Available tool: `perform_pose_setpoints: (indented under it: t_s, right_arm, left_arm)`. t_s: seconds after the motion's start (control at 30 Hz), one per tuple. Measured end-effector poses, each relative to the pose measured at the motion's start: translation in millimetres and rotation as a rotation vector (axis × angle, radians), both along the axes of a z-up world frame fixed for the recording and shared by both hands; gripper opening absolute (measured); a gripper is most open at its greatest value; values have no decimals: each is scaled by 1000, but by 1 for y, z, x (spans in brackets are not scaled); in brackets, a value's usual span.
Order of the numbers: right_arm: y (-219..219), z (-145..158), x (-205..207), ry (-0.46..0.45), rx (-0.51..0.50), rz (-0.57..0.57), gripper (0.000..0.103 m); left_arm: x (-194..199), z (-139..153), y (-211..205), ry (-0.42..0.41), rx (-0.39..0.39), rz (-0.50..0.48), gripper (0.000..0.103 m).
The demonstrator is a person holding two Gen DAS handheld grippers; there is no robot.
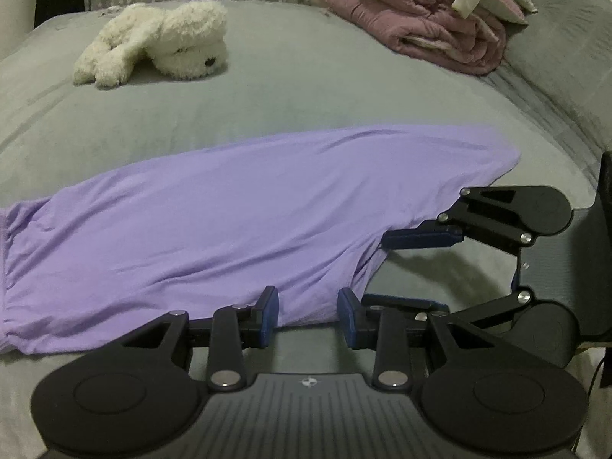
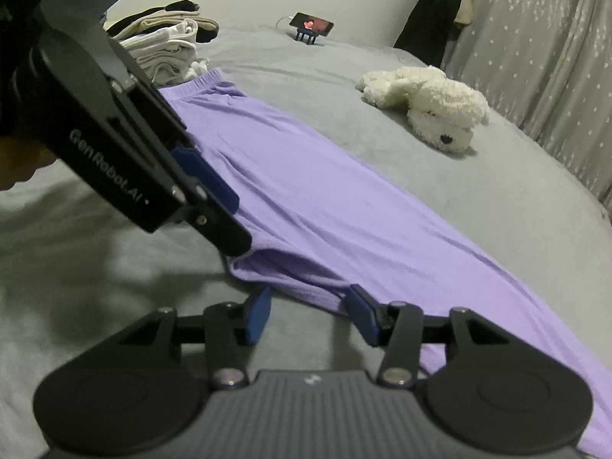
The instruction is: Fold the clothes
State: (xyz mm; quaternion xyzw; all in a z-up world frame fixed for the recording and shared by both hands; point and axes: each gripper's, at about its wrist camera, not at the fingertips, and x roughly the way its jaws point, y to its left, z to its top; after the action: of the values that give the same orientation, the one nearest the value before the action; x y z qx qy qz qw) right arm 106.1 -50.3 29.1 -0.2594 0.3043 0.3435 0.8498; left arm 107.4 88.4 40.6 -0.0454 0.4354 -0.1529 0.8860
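1. Lilac soft-knit garment (image 1: 214, 225) with an elastic waistband lies folded into a long narrow strip on the grey bed (image 1: 290, 95), running away from both grippers' fingers.
2. Left gripper (image 1: 308, 311) has its blue-padded fingers (image 1: 269, 311) partly apart, with the near edge of the lilac cloth lying between them; the pads do not visibly pinch it.
3. Right gripper (image 2: 310, 311) also has its fingers (image 2: 258, 315) parted; the folded corner of the garment sits just ahead of and between the tips, and the pads look clear of the cloth.
4. In the left wrist view the right gripper (image 1: 397, 267) comes in from the right side, its upper finger touching the garment's raised edge, its lower finger resting low beside the left gripper's right finger.
5. In the right wrist view the left gripper (image 2: 214, 187) reaches in from the upper left, its fingers down on the near edge of the lilac strip.
6. Beyond the fingers, well apart from the garment, a white fluffy plush dog (image 1: 160, 44) lies on its side.
7. Far right of the left fingers sits a rolled pink quilt (image 1: 440, 34).
8. Past the waistband end, a stack of folded white and dark clothes (image 2: 168, 46) rests on the bed, with a phone on a small blue stand (image 2: 311, 26) further back.
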Motion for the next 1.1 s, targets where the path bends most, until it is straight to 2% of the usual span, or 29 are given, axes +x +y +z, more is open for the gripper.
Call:
perform_pose_setpoints:
  t_s: [0.17, 0.33, 0.4, 0.43, 0.47, 0.57, 0.67, 0.8, 0.93, 1.1]
  right_arm:
    - [-10, 0, -5, -13, -5, -17, 45]
    - [-26, 1, 5, -4, 7, -99, 44]
    - [-31, 3, 6, -16, 8, -138, 44]
    - [-35, 3, 6, -8, 24, -159, 42]
    - [-39, 3, 6, 7, 43, -182, 39]
    - [-54, 2, 3, 101, 164, -276, 29]
    - [-65, 0, 3, 162, 252, -307, 28]
    - [-64, -2, 14, 123, 214, -286, 28]
    - [-68, -3, 33, 104, 229, -322, 29]
    - [-70, -1, 32, 39, 239, -330, 31]
  left_arm:
    - [-5, -5, -16, -23, 71, -59, 32]
    - [-1, -14, -27, -44, 144, -59, 32]
    - [1, -14, -26, -52, 164, -39, 19]
    - [1, -14, -25, -53, 161, -28, 12]
    - [2, -13, -21, -47, 144, -16, 9]
    - [5, -9, -12, -37, 99, 16, 7]
    - [4, -4, -9, -37, 66, 25, 7]
    - [4, 0, -5, -29, 39, 33, 7]
    - [6, 1, -3, -21, 19, 38, 7]
    - [5, 3, -3, -30, 19, 26, 7]
